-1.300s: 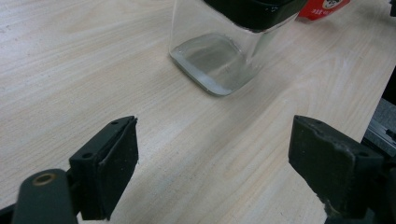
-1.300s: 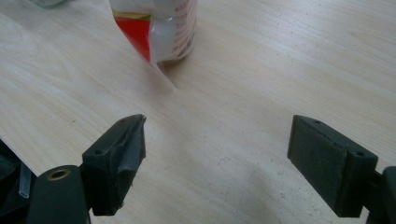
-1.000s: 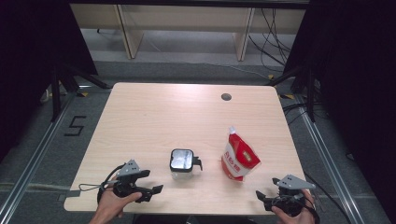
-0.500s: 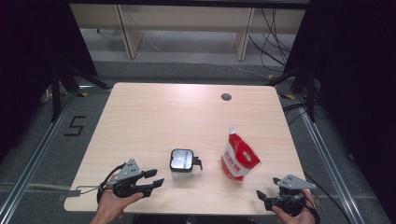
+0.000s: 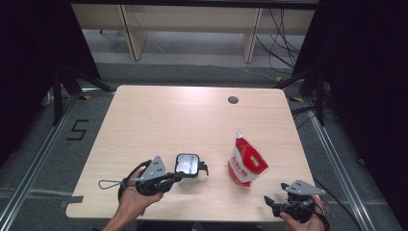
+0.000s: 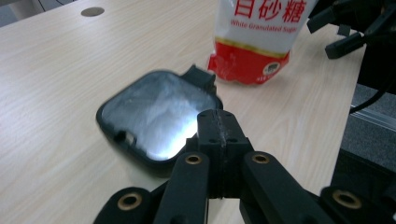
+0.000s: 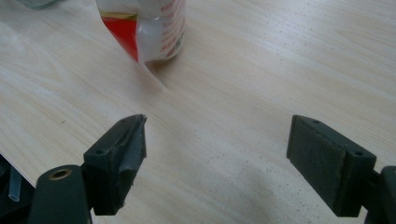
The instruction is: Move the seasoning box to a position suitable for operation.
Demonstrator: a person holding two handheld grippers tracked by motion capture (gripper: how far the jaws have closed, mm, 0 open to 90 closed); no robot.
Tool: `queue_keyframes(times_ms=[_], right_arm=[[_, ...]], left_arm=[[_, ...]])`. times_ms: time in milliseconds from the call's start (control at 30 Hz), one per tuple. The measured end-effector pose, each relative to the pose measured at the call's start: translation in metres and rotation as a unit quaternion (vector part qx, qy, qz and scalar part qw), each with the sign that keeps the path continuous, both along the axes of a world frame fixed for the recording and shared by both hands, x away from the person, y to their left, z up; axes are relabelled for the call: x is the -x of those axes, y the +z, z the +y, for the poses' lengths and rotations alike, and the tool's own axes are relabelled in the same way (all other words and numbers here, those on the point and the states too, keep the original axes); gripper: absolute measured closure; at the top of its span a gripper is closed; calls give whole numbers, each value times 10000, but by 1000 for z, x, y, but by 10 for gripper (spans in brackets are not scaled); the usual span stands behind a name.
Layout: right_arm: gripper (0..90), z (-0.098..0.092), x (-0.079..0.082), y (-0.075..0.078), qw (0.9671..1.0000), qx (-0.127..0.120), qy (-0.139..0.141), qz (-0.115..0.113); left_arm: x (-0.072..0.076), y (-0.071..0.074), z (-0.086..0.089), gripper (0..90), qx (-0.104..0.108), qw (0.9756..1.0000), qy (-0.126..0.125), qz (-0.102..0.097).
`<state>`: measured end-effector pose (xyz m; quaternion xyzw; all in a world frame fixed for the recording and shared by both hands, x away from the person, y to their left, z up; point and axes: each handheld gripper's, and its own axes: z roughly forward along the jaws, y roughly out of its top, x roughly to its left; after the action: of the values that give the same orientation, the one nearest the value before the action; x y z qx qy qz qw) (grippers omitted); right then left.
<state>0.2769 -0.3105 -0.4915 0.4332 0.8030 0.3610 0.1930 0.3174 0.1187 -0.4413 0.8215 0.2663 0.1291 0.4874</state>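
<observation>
Your left gripper (image 6: 219, 126) has just closed empty beside the lidded container (image 5: 187, 165) at the table's (image 5: 192, 115) near edge; reopen it before grasping; your right gripper (image 7: 217, 154) waits open near the sugar pouch (image 5: 246, 163).

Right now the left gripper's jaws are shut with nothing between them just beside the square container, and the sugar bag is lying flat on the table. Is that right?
Not quite. The sugar bag is standing upright on the table, not lying flat; the high view shows it. The rest holds: the left gripper has its jaws shut on nothing, next to the square container.
</observation>
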Motion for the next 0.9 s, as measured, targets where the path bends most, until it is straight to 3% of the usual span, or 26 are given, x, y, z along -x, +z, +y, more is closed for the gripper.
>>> queue_keyframes(times_ms=[167,233,500,900], right_arm=[[208,0,0,0,10000,7,45,0],[208,2,1,0,9998,-129,-26,120],[207,1,0,0,10000,-56,58,39],[207,3,1,0,9999,-106,18,85]], left_arm=[[-12,6,-21,894,-60,9999,-104,17],[-16,9,-26,894,-114,9999,-118,32],[-34,13,-41,894,-87,9997,22,208],[-57,10,-56,894,-545,9981,147,243]])
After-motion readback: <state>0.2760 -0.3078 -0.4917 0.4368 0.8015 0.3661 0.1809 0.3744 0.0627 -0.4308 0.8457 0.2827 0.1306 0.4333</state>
